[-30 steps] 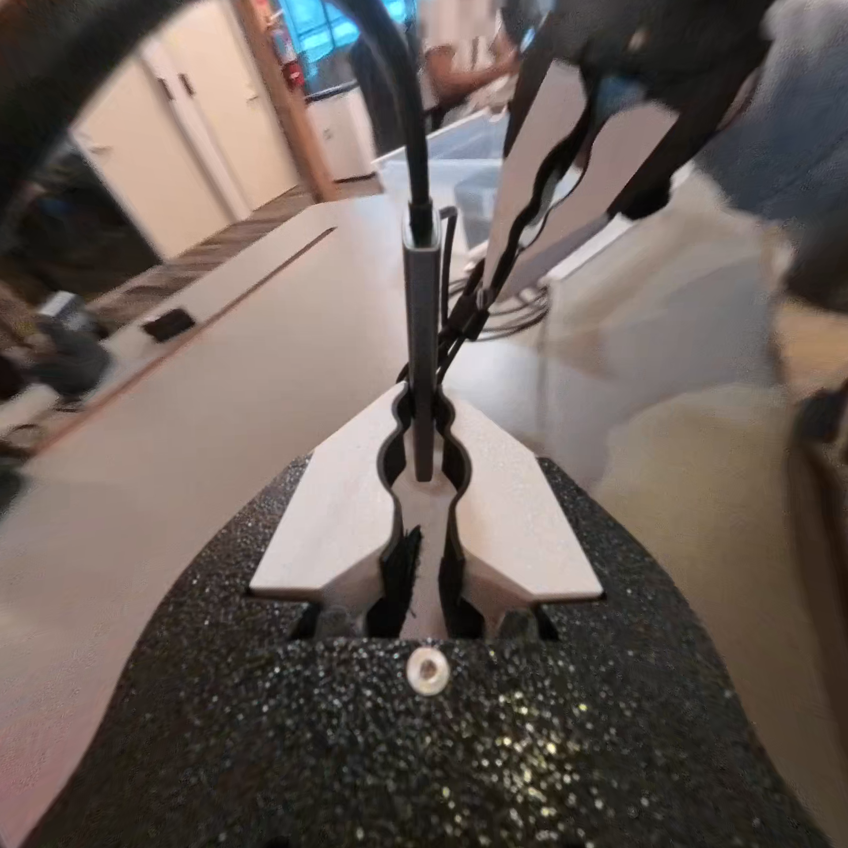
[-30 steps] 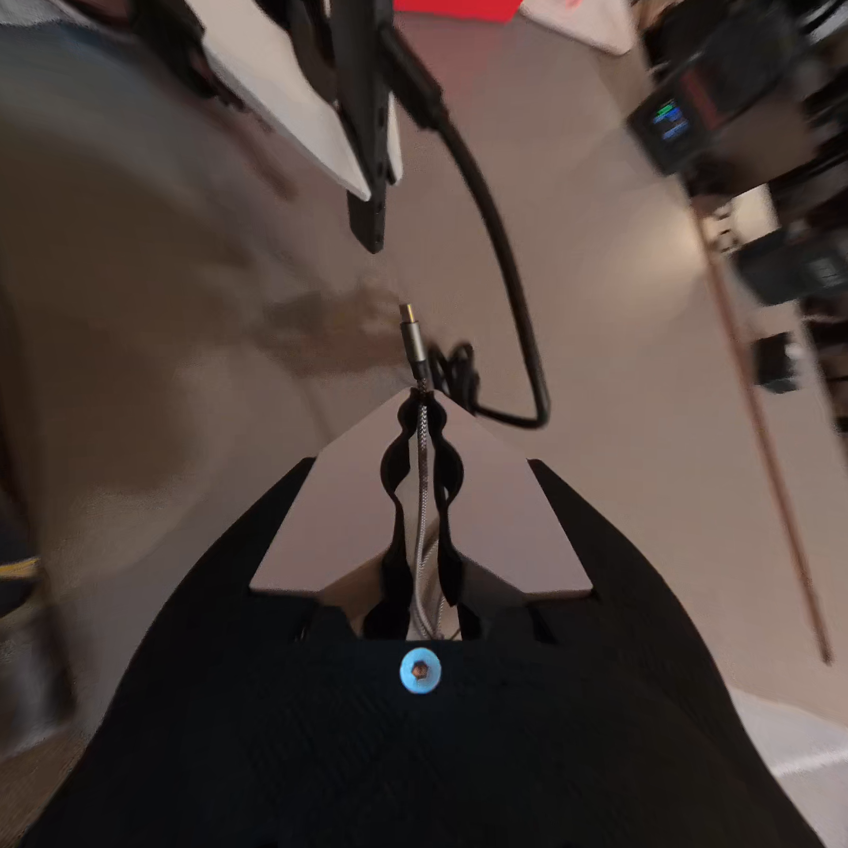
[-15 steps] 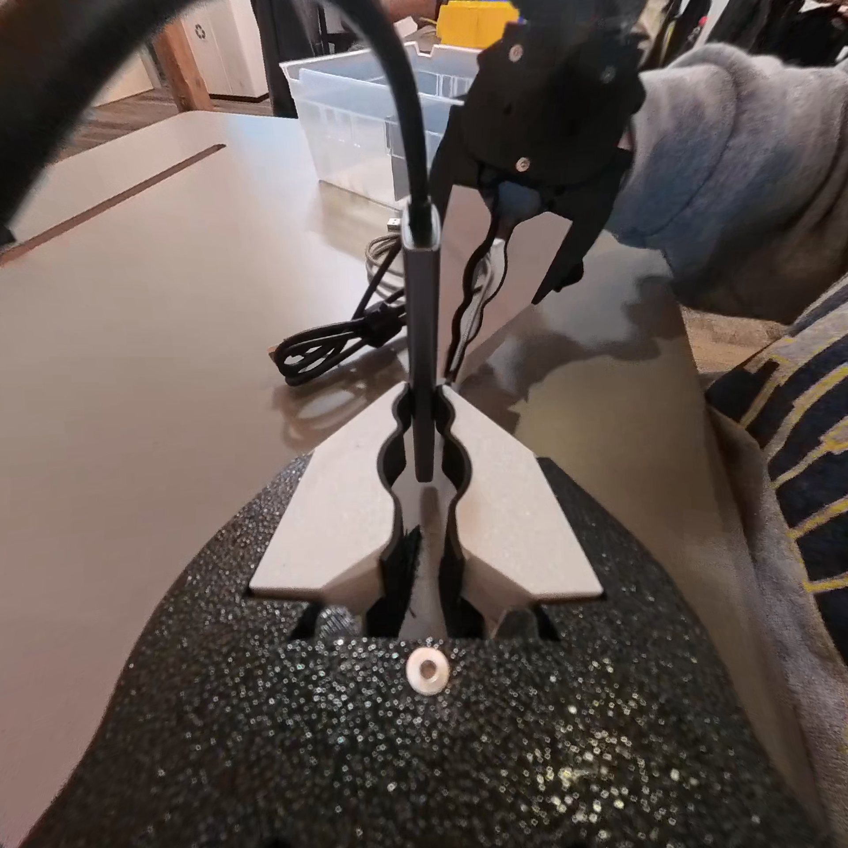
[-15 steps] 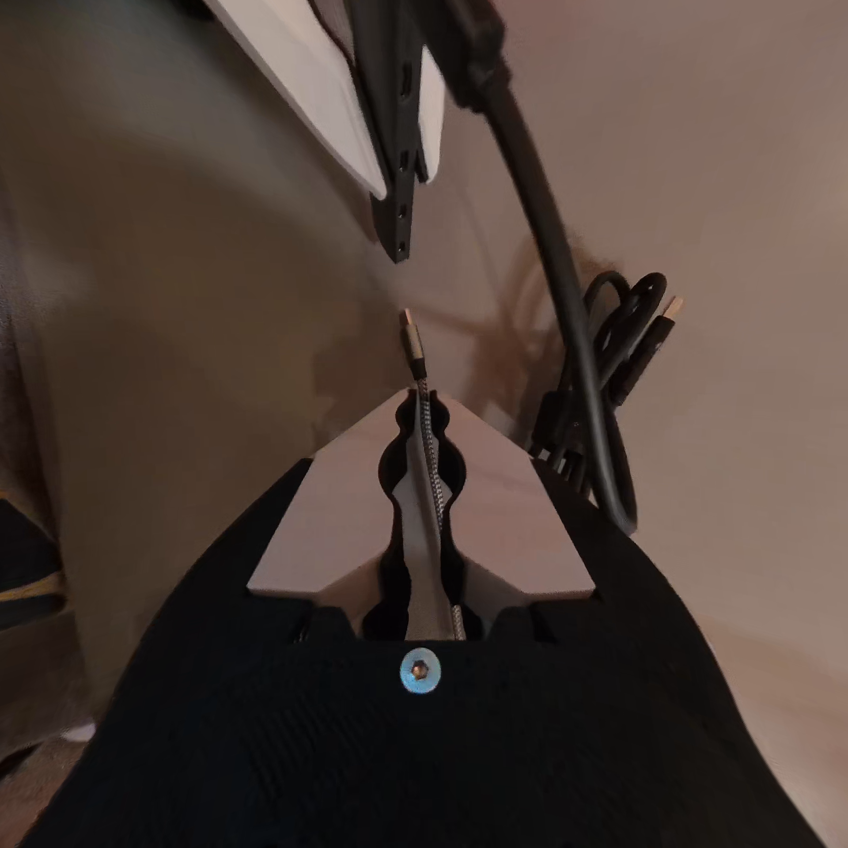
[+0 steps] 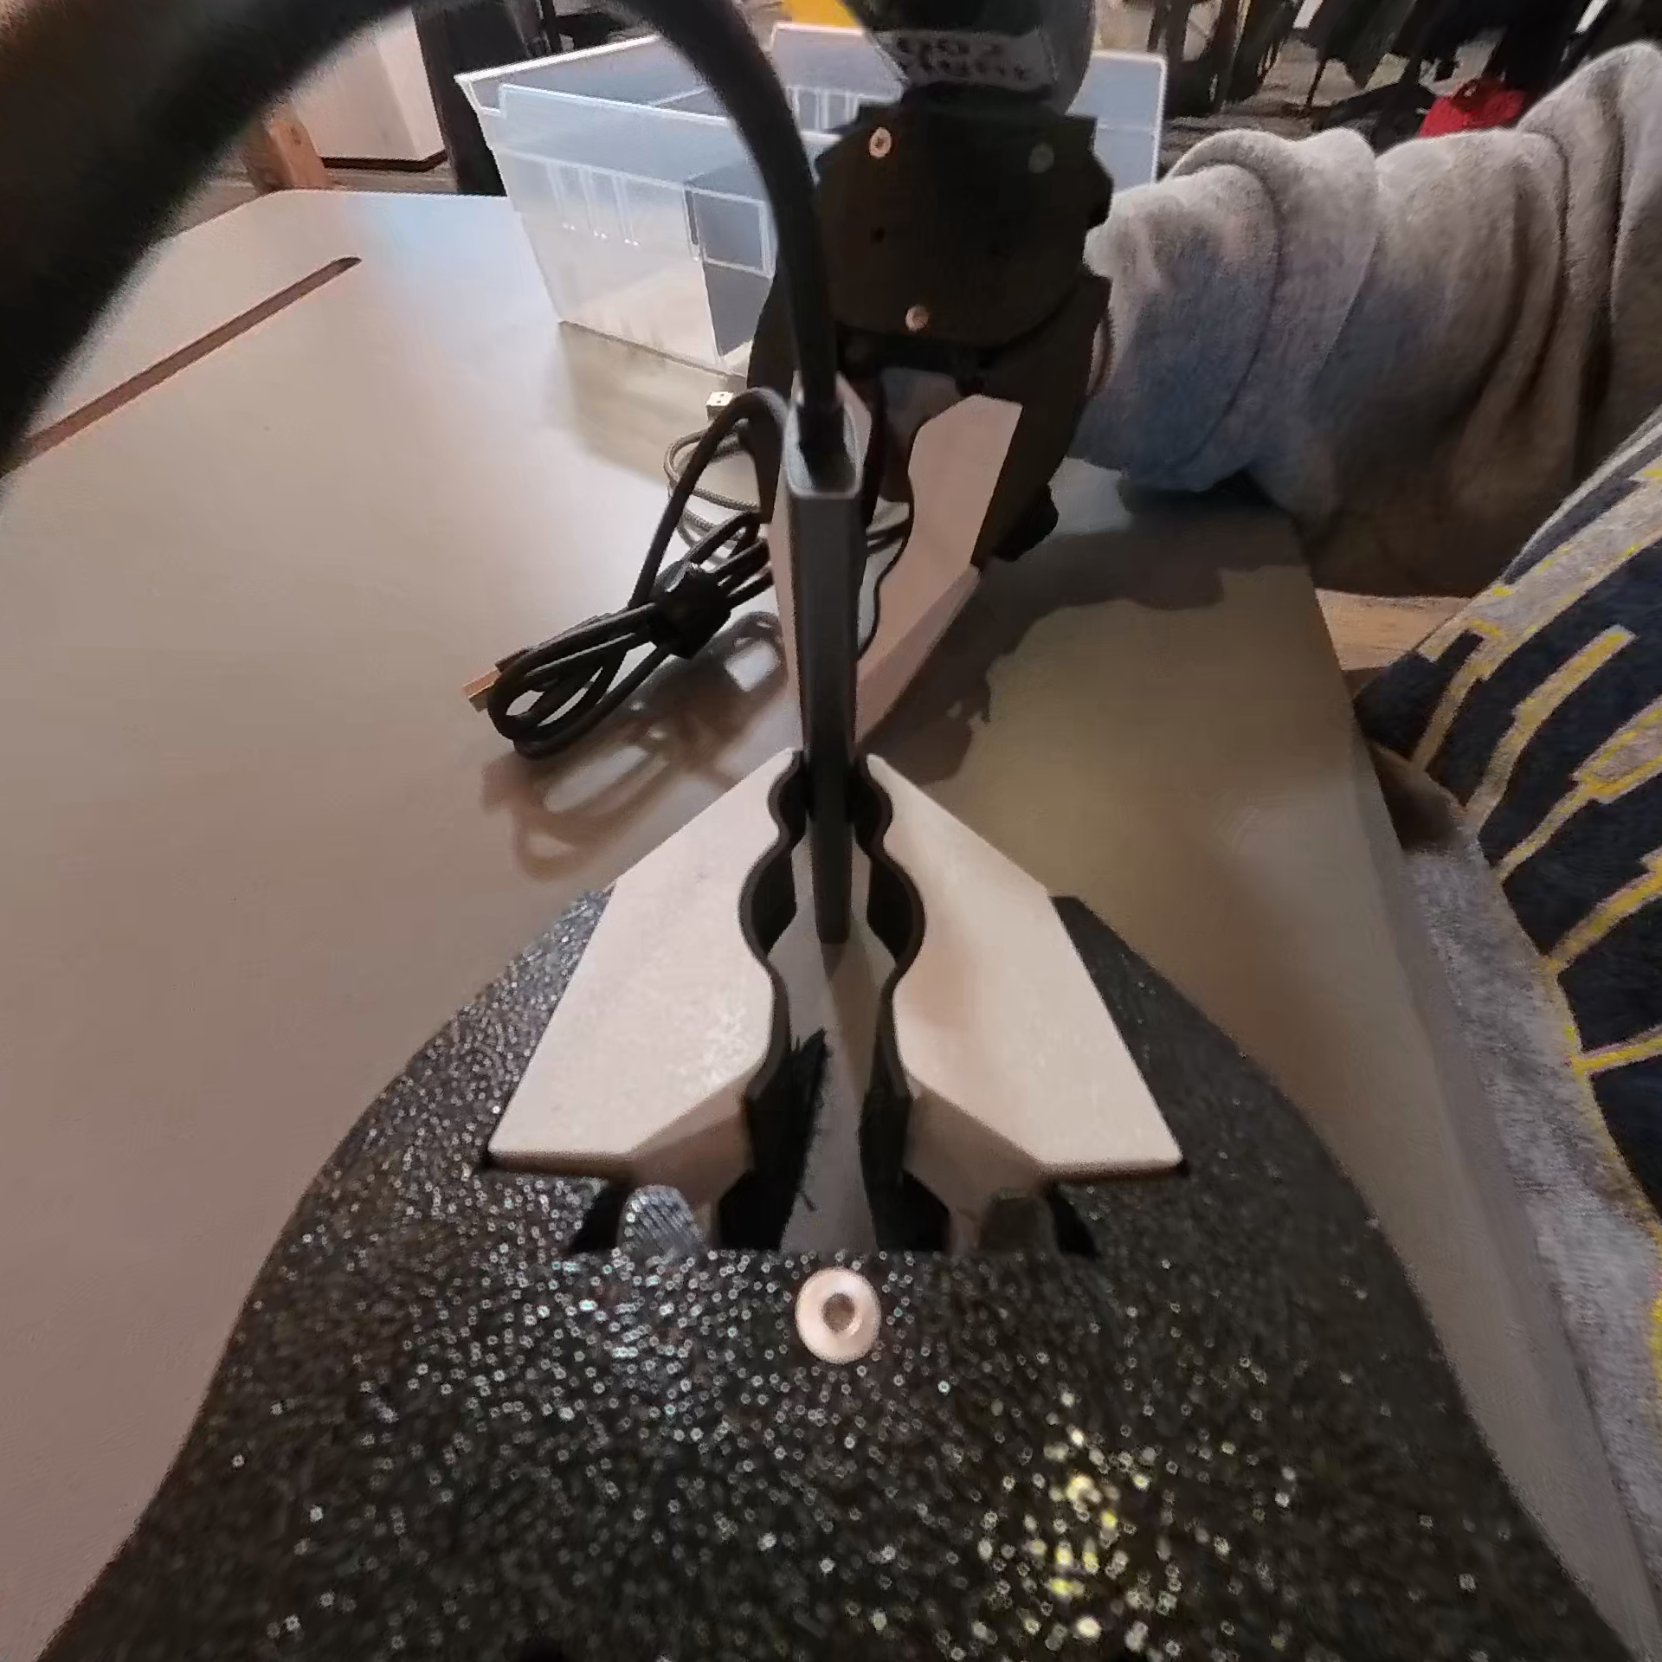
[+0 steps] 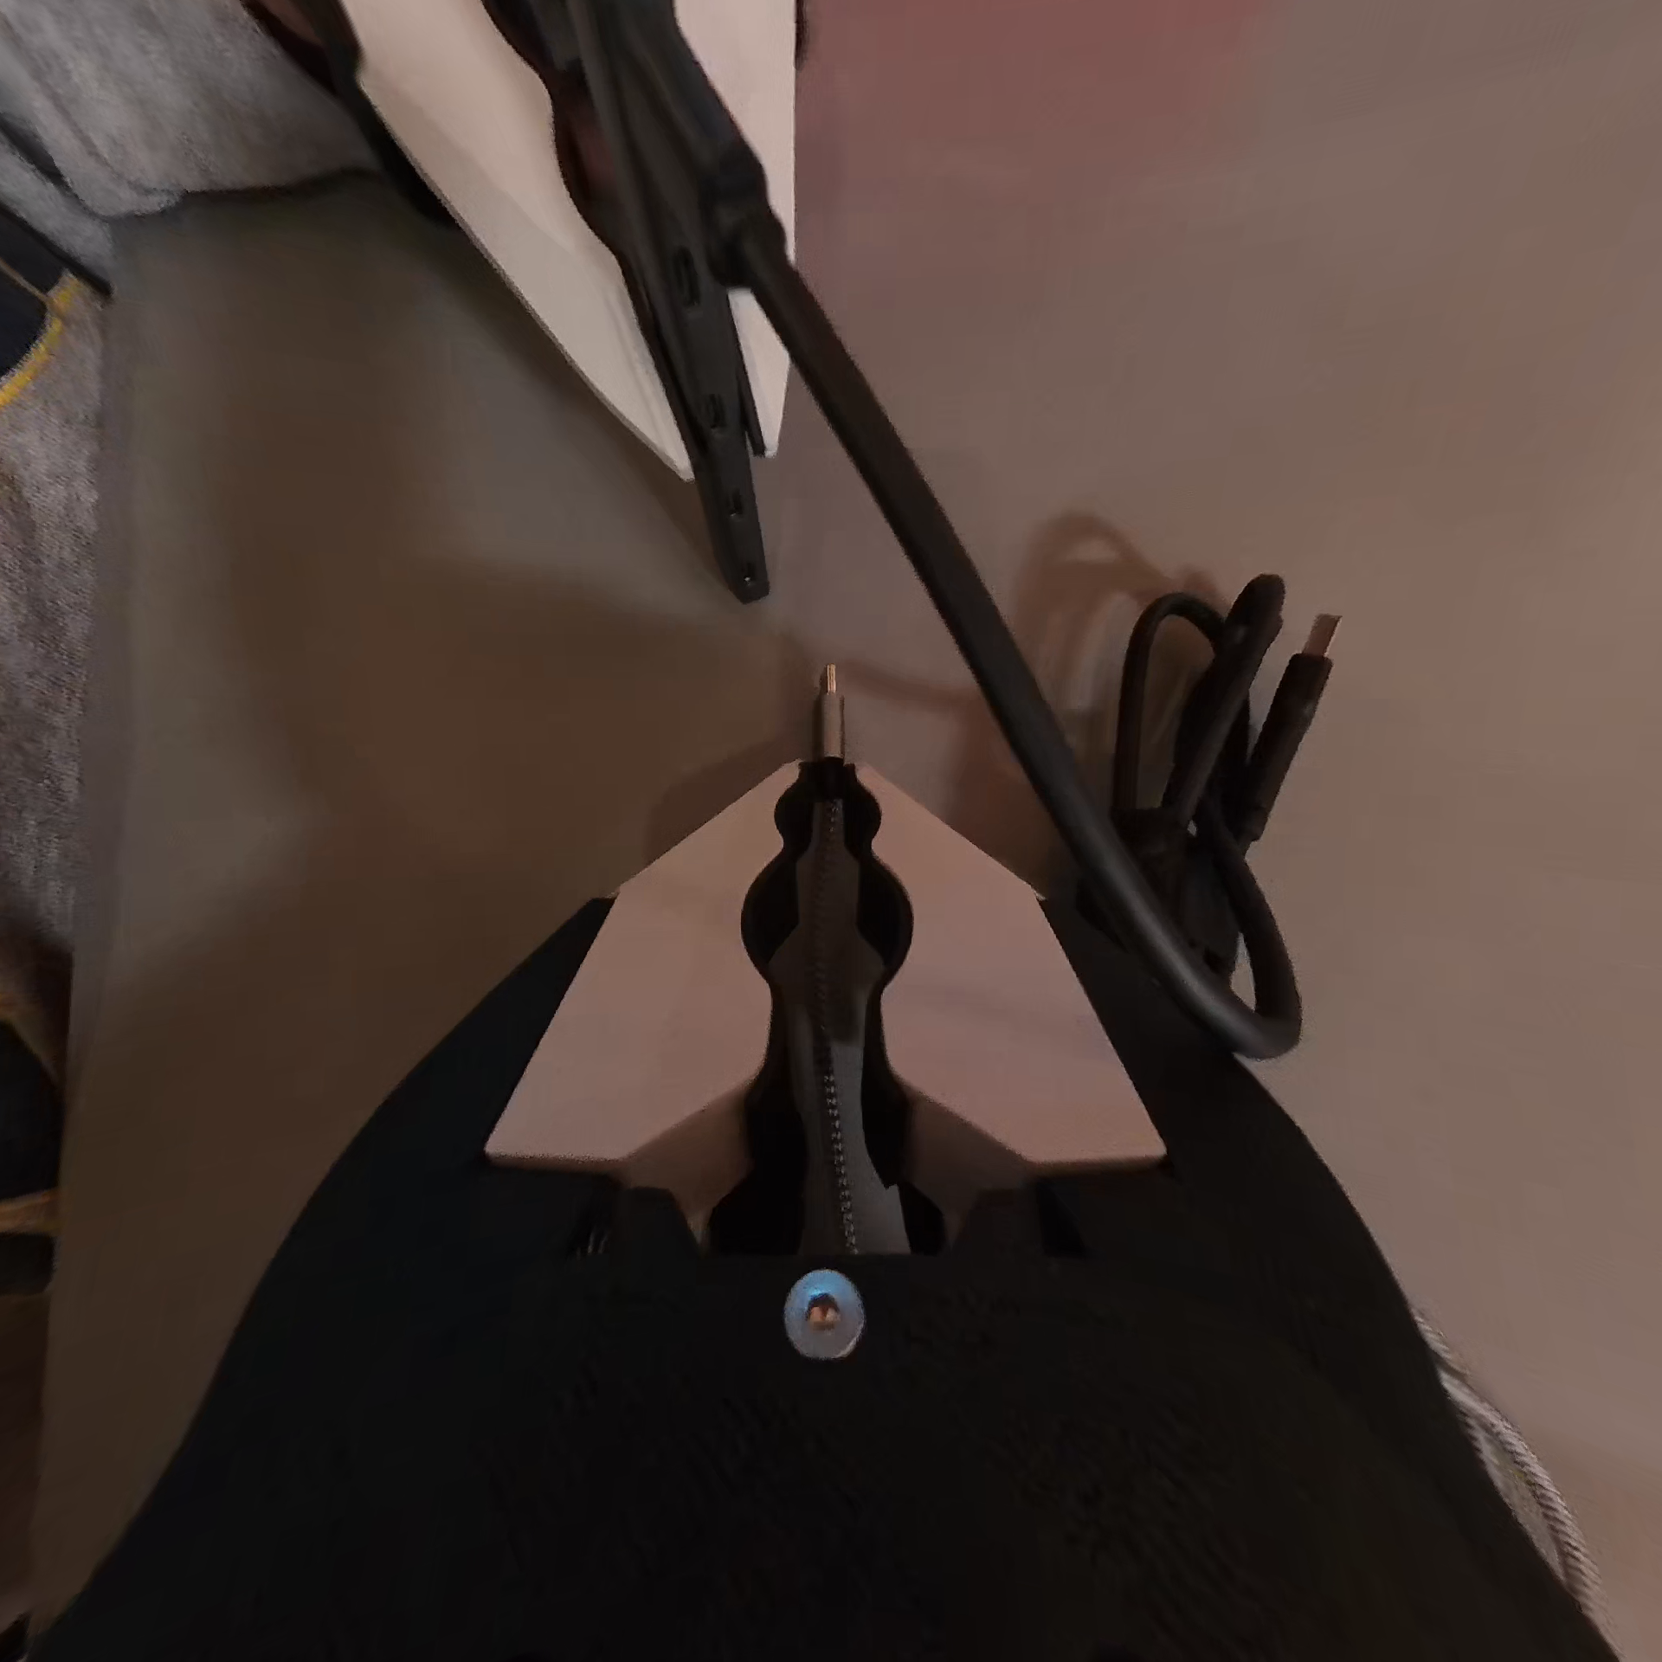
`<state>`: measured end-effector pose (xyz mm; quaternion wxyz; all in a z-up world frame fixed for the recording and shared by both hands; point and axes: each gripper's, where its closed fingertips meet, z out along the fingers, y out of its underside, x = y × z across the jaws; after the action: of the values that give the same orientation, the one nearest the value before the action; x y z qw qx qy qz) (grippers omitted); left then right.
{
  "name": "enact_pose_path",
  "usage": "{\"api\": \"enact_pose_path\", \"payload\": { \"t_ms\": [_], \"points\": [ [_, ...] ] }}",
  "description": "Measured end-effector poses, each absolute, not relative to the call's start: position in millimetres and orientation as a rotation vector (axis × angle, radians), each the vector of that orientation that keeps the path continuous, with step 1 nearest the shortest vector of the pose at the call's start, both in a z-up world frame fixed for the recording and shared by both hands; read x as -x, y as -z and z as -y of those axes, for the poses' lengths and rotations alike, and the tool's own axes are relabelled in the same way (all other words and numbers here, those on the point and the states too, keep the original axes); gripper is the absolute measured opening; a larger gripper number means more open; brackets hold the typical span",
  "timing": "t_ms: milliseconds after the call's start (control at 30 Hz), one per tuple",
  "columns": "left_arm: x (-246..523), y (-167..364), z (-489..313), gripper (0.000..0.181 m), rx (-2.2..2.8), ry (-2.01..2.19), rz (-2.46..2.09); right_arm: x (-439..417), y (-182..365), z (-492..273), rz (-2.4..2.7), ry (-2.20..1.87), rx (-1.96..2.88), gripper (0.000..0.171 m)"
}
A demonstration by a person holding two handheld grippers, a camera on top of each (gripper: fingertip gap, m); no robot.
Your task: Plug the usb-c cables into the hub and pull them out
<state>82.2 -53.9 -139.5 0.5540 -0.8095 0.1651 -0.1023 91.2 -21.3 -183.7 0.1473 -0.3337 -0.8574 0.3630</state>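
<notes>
The hub hides the tips of the right tongs behind it in the left wrist view. The hub's thick black cable runs out of the top edge, blurred. The braided cable disappears under the tongs' black body.

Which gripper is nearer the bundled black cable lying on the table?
Right gripper: the bundle lies just beside its fingertip. Left gripper, holding the hub, is farther back.

Slim grey hub held upright; braided cable's plug just short of it
</notes>
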Motion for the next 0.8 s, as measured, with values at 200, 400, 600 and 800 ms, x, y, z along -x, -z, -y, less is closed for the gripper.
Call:
{"api": "enact_pose_path", "payload": {
  "t_ms": [200, 400, 600, 800],
  "points": [
    [-85, 143, 63, 0.008, 1.907, 0.212, -0.481, -95, 144, 39, 2.307, -1.066, 0.766, 0.004],
    [-95, 143, 70, 0.008, 1.885, 0.229, -0.574, -102, 139, 59, 2.28, -0.966, 0.612, 0.004],
    [-100, 144, 74, 0.008, 1.868, 0.235, -0.622, -107, 140, 63, 2.275, -0.922, 0.532, 0.004],
    [-100, 144, 74, 0.008, 1.868, 0.235, -0.622, -106, 139, 64, 2.261, -0.919, 0.509, 0.004]
  ]
}}
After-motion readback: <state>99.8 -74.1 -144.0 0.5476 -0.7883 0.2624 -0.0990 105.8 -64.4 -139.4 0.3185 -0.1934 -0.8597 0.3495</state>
